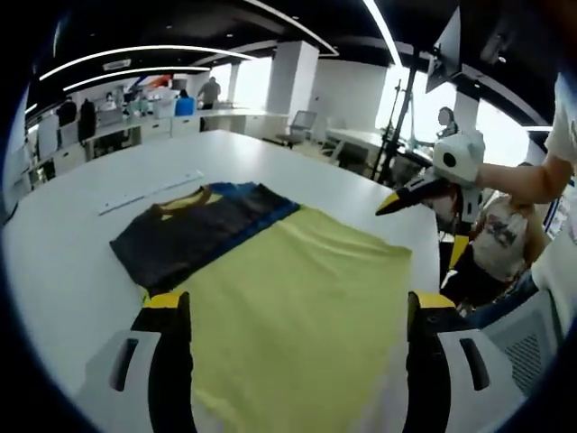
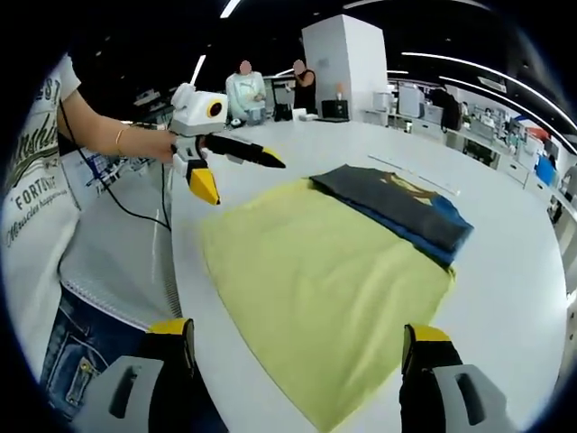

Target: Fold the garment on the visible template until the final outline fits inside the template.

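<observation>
A dark grey shirt (image 1: 185, 234) with a yellow neckline lies folded on the white table (image 1: 72, 271). A blue layer (image 1: 261, 206) shows under its edge. Whether that layer belongs to the shirt I cannot tell. The shirt overlaps the far end of a pale yellow sheet (image 1: 297, 298) spread flat. My left gripper (image 1: 299, 302) is open over the sheet's near edge, holding nothing. My right gripper (image 1: 424, 225) hovers open above the sheet's right corner. In the right gripper view the shirt (image 2: 388, 198) lies at the far end of the sheet (image 2: 315, 271); my right gripper (image 2: 299, 332) is open, and my left gripper (image 2: 242, 176) hangs open too.
A thin white strip (image 1: 149, 192) lies on the table beyond the shirt. A person in a white printed top and jeans (image 2: 54, 234) stands at the table's edge. A dark stand (image 1: 397, 117) and seated people are behind the table; desks and chairs sit further back.
</observation>
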`<action>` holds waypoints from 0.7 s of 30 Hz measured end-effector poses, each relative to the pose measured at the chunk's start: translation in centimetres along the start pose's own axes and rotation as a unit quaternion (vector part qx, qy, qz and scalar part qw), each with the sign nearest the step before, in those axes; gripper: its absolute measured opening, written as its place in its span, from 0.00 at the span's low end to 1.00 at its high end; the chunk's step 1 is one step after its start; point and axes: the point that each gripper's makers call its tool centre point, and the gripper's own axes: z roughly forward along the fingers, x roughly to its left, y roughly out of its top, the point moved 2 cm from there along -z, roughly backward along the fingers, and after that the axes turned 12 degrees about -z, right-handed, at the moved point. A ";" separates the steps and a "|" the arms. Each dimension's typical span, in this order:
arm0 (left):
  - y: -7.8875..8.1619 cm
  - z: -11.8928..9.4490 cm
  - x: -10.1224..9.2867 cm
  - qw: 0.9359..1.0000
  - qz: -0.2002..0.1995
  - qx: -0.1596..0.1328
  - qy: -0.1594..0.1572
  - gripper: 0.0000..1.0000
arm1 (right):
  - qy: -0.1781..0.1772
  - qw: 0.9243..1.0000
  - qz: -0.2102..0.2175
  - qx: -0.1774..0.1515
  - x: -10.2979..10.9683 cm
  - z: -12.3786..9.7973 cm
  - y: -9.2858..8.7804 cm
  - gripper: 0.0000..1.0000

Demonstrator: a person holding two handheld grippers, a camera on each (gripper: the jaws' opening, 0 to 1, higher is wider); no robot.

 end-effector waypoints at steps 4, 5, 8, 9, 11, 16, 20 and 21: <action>-1.4 -1.3 0.0 1.000 -0.005 0.009 0.005 0.92 | 0.001 1.000 -0.005 0.008 0.2 0.0 -0.3 0.90; -1.7 -1.6 0.1 1.000 -0.006 0.010 0.006 0.92 | 0.001 1.000 -0.005 0.011 0.2 0.0 -0.4 0.89; -2.9 -2.4 0.1 1.000 -0.011 0.016 0.010 0.89 | 0.002 1.000 -0.009 0.018 0.3 0.0 -0.7 0.88; -3.3 -2.6 0.1 1.000 -0.010 0.021 0.011 0.88 | 0.001 1.000 -0.009 0.020 0.4 0.0 -0.8 0.87; -4.2 -2.9 0.0 0.999 -0.009 0.030 0.015 0.86 | 0.001 1.000 -0.010 0.025 0.4 0.0 -1.0 0.85; -6.1 -3.5 -0.3 0.998 -0.012 0.052 0.012 0.75 | 0.001 0.999 -0.014 0.037 0.6 0.0 -1.6 0.82; -6.9 -3.9 -0.8 0.998 -0.009 0.059 0.006 0.65 | 0.000 0.999 -0.020 0.049 0.7 -0.1 -2.2 0.75; -7.3 -3.9 -0.8 0.998 -0.007 0.065 0.006 0.62 | -0.001 0.999 -0.020 0.050 0.7 0.0 -2.4 0.74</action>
